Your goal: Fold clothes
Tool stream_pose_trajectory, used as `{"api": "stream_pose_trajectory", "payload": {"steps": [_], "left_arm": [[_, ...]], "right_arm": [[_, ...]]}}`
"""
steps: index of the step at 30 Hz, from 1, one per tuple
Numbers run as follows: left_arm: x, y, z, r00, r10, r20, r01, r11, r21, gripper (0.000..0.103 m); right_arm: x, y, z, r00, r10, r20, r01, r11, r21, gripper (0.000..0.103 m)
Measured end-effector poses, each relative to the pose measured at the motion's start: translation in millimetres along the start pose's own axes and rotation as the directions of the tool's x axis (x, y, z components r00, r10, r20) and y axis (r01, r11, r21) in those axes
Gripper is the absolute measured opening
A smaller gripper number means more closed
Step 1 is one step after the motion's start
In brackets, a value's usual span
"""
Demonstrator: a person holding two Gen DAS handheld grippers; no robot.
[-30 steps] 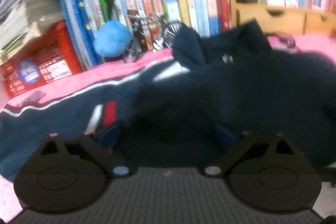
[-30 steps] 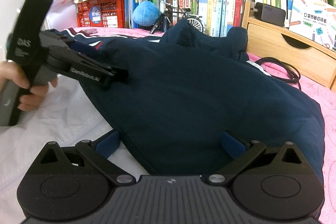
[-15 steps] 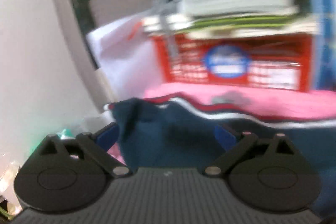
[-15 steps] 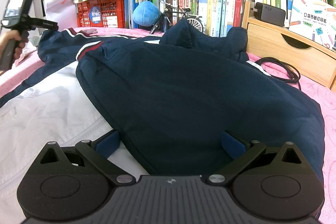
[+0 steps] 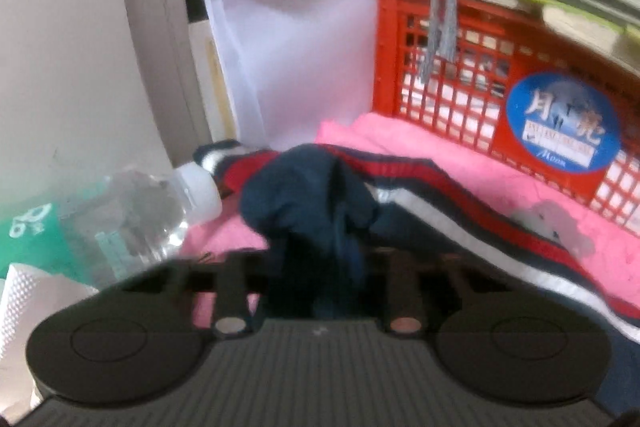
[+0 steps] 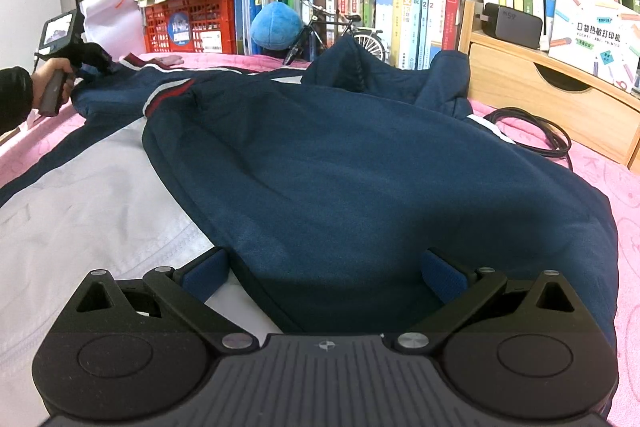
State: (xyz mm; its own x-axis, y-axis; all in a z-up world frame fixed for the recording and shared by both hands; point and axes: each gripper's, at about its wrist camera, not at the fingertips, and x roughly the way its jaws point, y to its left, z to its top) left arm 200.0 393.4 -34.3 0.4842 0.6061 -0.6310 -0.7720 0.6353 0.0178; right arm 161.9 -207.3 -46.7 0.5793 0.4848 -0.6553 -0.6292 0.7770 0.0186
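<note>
Left wrist view: left gripper point(image 5: 320, 279) has just been closing; jaws now nearly together, pinching a bunched fold of the navy jacket point(image 5: 312, 195) at the sleeve end. The red-and-white stripe runs off toward 4 o'clock over the pink bedcover point(image 5: 472, 179). Clear water bottle point(image 5: 132, 211) at 9 o'clock, just beside the bunched cloth. Red crate point(image 5: 460, 75) at 1 o'clock, with books stacked on it. View somewhat blurred.

Right wrist view: right gripper point(image 6: 324, 275) stands wide open, low over the jacket's point(image 6: 360, 179) navy body; cloth lies between the blue pads point(image 6: 204, 273), not pressed. White lining spreads toward 9 o'clock. Left gripper point(image 6: 96, 61) at 10 o'clock, held by a hand point(image 6: 50, 75), at the sleeve's far end. Black cable point(image 6: 532, 131) at 2 o'clock.
</note>
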Motion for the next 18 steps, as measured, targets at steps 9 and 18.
{"api": "stream_pose_trajectory", "payload": {"steps": [9, 18], "left_arm": [[-118, -25, -8, 0.927, -0.318, 0.197, 0.297, 0.946, 0.128, 0.005], [-300, -139, -106, 0.641, -0.760, 0.101, 0.624, 0.594, 0.508, 0.006]], "right_arm": [[1, 0, 0, 1.000, -0.001, 0.000, 0.001, 1.000, 0.000, 0.103], [1, 0, -1, 1.000, -0.005, 0.001, 0.005, 1.000, -0.001, 0.103]]}}
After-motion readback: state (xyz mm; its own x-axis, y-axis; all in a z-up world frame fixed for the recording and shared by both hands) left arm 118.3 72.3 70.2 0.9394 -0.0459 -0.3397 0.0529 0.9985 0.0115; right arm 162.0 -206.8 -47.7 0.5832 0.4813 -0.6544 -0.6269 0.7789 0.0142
